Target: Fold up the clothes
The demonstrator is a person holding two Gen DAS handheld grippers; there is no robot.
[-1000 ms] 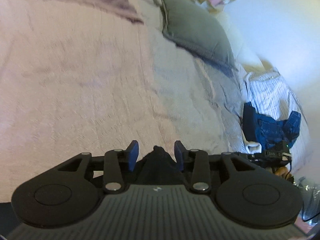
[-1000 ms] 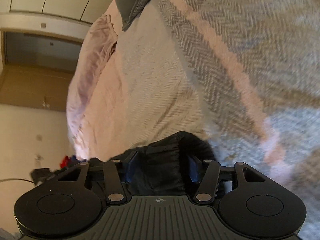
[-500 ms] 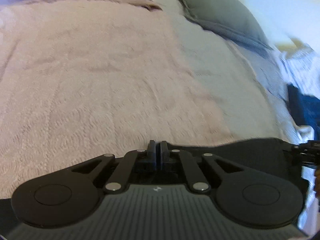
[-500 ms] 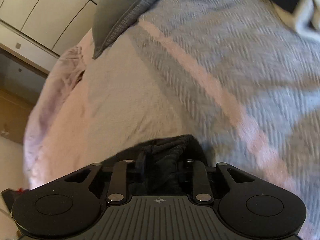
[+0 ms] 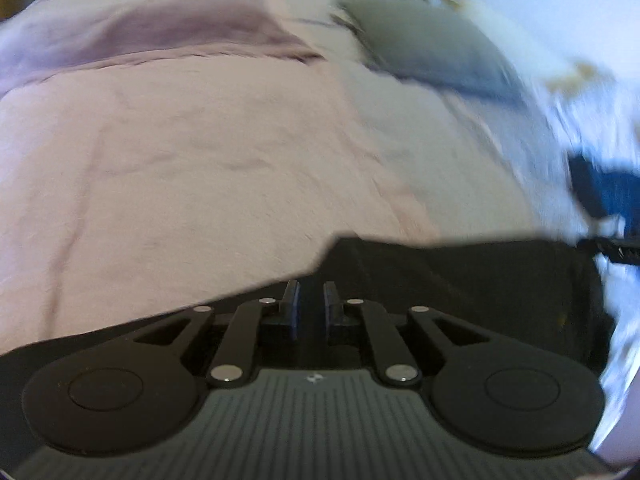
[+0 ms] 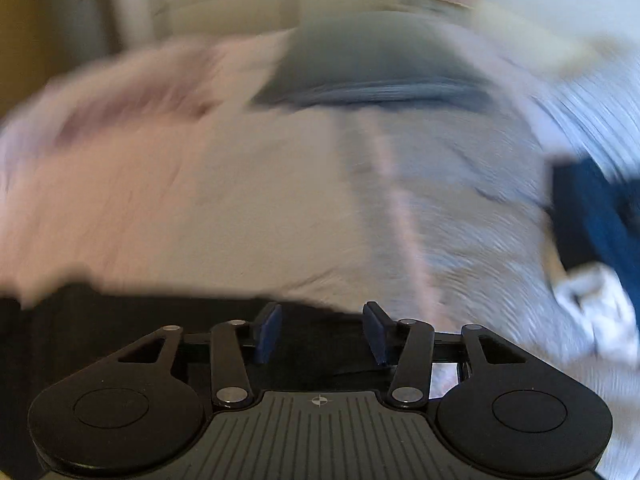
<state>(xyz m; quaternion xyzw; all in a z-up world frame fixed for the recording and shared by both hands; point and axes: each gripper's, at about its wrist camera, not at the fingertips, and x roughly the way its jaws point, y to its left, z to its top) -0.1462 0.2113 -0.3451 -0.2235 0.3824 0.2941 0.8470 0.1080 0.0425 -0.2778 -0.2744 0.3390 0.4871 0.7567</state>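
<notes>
Both of your hands have swung round since a second ago: the black garment (image 5: pixel 460 280), then bunched up between each pair of jaws, now lies spread flat along the near edge of the bed (image 5: pixel 200 160), running from under the left gripper (image 5: pixel 311 300) off to the right.

Your left gripper's jaws closed and have just eased apart a little; they stand narrow, with a slim gap, and the dark cloth sits right beneath them, though whether any fold is pinched there cannot be told. Your right gripper's (image 6: pixel 320 330) jaws have just been opening and now stand wide, black cloth under and between them but neither pad pressing on it.

Expect the garment to be light, soft and limp: it will sag and crease wherever it is unsupported, and a thin single layer may slip from a shallow pinch. Take it at a corner or along a hem, one hand at each end of the same edge, so it lifts evenly.

Well apart, at the right, lie blue jeans (image 6: pixel 600 216), and a grey pillow (image 6: pixel 372 68) sits at the head.
</notes>
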